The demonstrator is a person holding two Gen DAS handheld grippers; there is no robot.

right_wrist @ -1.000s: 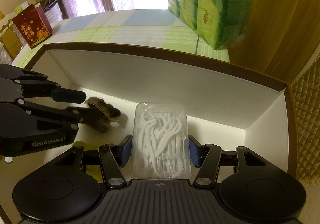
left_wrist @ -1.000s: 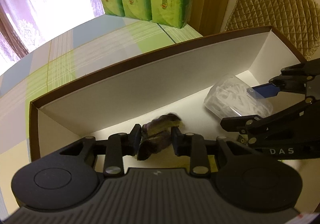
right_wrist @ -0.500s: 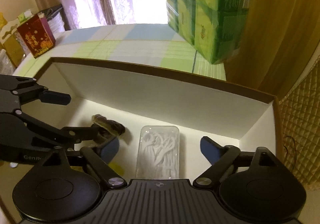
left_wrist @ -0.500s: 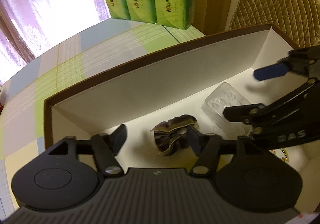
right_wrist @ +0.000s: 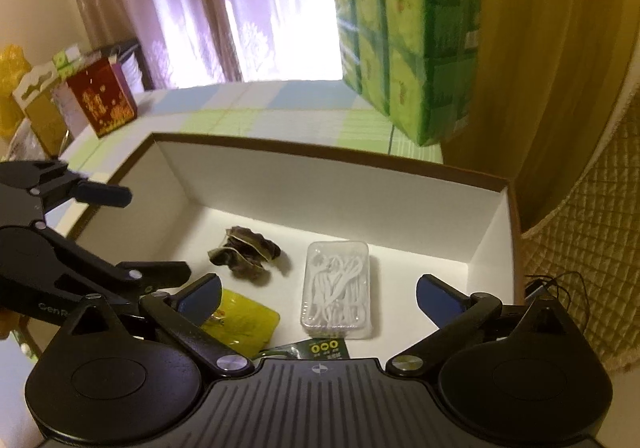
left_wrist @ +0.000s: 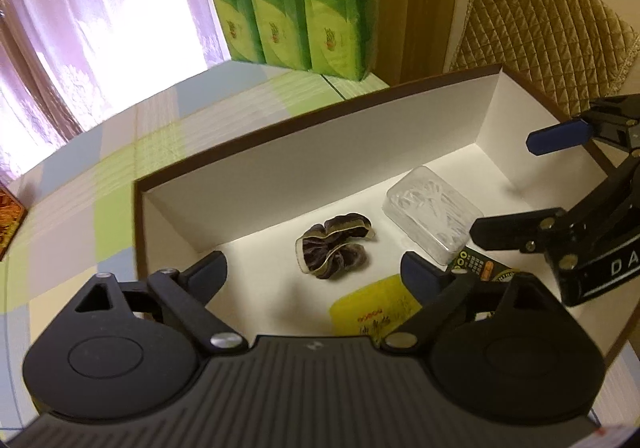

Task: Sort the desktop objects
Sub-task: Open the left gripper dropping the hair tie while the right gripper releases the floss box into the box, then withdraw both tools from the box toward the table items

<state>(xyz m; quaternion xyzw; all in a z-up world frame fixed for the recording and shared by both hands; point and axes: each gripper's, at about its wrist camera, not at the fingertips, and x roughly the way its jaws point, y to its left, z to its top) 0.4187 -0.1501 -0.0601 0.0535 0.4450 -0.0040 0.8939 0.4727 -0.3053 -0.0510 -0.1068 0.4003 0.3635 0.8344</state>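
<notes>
Both tools, left lettered "GenR", right "DA", are opening wide, empty.

Your left gripper is opening above the dark scrunchie, which lies in the white box beside the clear floss-pick case.

The left gripper points steeply downward, its 2 blue-padded fingers spread wide and the jaws opening, with nothing pressed between the pads. The right gripper is tilted down at a similar slant, its 2 fingers likewise far apart and the jaws opening, gripping nothing. In the left wrist view the right gripper reaches in from the right edge, one finger above the other. In the right wrist view the left gripper enters from the left edge the same way. The 2 grippers hang side by side, close but apart.
</notes>
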